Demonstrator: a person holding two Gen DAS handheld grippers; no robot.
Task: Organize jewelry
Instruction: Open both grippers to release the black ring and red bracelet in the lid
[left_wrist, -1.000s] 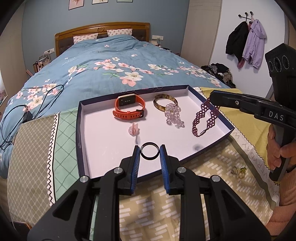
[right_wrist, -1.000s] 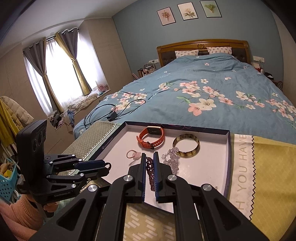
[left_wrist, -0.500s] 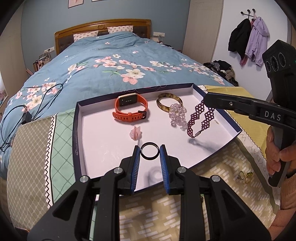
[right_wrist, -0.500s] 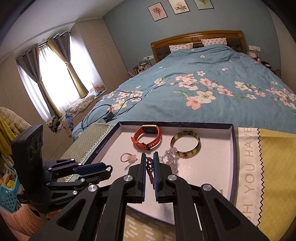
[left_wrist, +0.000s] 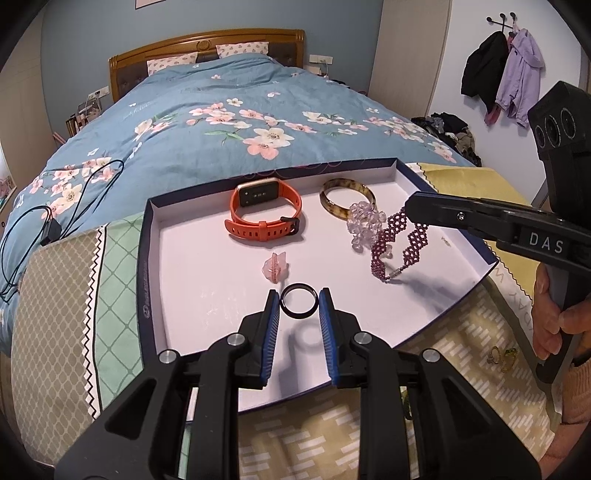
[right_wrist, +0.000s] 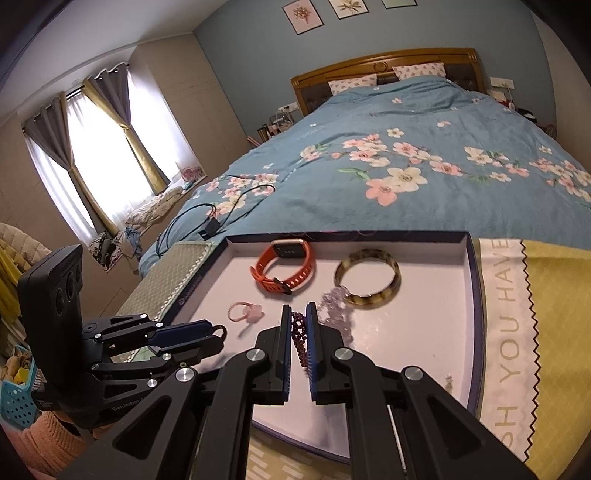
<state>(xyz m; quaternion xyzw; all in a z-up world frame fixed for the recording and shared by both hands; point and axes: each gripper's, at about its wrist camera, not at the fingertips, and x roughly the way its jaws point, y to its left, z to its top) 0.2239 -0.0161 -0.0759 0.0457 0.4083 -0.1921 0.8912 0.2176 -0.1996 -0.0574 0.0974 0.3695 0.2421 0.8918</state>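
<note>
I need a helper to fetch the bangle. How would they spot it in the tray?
Look in the white-lined tray at the foot of the bed, far right corner. The bangle lies flat between the orange watch and clear bead cluster: a rigid, mottled brown-and-amber hoop.

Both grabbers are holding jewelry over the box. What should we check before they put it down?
1. Left gripper pinches the black ring: ok.
2. Right gripper clamps the purple beaded bracelet: ok.
3. Ring hangs over bare floor of the tray: ok.
4. Bracelet's lower end already touches the tray: cannot tell.
5. Bracelet clear of the clear bead bracelet: not ok, they look close.
6. Everything gathered: not ok, gold rings lie outside.
</note>
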